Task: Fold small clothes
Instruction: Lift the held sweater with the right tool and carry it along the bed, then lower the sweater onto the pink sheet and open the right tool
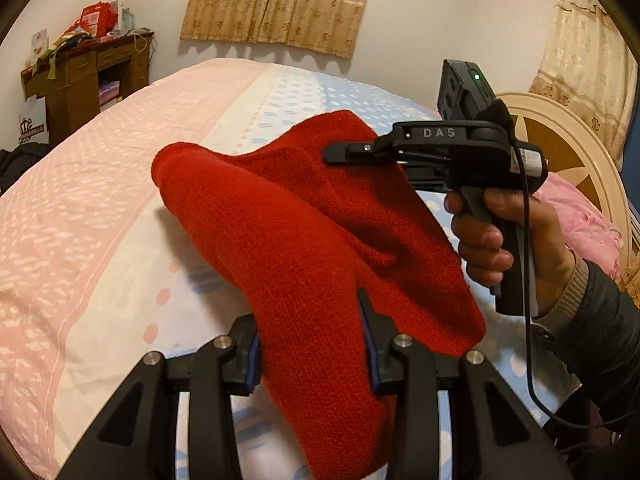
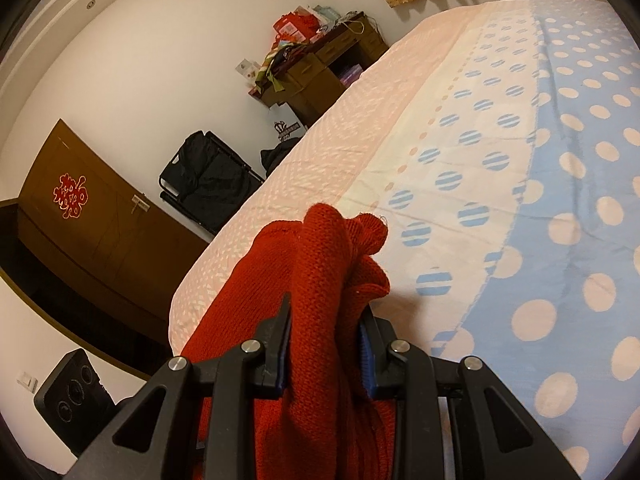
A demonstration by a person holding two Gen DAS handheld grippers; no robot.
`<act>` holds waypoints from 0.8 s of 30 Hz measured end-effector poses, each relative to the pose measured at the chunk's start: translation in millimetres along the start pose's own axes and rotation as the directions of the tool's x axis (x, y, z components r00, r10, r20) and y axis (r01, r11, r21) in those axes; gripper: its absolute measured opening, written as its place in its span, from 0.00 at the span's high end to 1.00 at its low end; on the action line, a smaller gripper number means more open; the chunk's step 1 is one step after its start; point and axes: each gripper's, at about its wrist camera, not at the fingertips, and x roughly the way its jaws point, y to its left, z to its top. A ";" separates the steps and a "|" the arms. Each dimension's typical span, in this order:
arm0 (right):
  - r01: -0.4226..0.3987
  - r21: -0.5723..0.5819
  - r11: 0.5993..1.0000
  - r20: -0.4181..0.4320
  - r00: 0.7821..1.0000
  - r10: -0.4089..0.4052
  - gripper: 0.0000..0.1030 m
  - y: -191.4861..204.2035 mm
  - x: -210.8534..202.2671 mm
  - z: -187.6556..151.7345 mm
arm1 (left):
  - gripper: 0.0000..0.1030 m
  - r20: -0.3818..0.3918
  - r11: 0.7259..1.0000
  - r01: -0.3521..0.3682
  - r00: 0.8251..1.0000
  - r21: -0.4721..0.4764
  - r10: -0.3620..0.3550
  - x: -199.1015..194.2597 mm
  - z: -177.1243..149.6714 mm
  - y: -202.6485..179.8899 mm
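A red knitted garment [image 1: 304,232] hangs in the air above the bed, stretched between both grippers. My left gripper [image 1: 312,340] is shut on its near edge, the cloth bunched between the blue pads. My right gripper [image 1: 344,152], held in a hand at the right of the left wrist view, is shut on the far edge of the garment. In the right wrist view the right gripper [image 2: 324,340] pinches a bunched fold of the red garment [image 2: 320,280], which sticks out past the fingertips.
The bed [image 1: 100,200] has a sheet with pink, white and blue dotted bands [image 2: 560,200]. A pink pillow [image 1: 580,224] and a cream headboard [image 1: 560,140] lie at the right. A brown desk [image 1: 88,76] with clutter stands by the far wall. A dark door [image 2: 100,220] and a black bag [image 2: 204,176] lie beyond the bed.
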 end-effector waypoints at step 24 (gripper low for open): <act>0.051 0.097 0.994 -0.039 0.998 -0.048 0.67 -35.4 19.7 -5.6 | 0.49 -0.025 0.998 -0.029 0.999 -0.052 0.028 -8.1 -18.6 8.5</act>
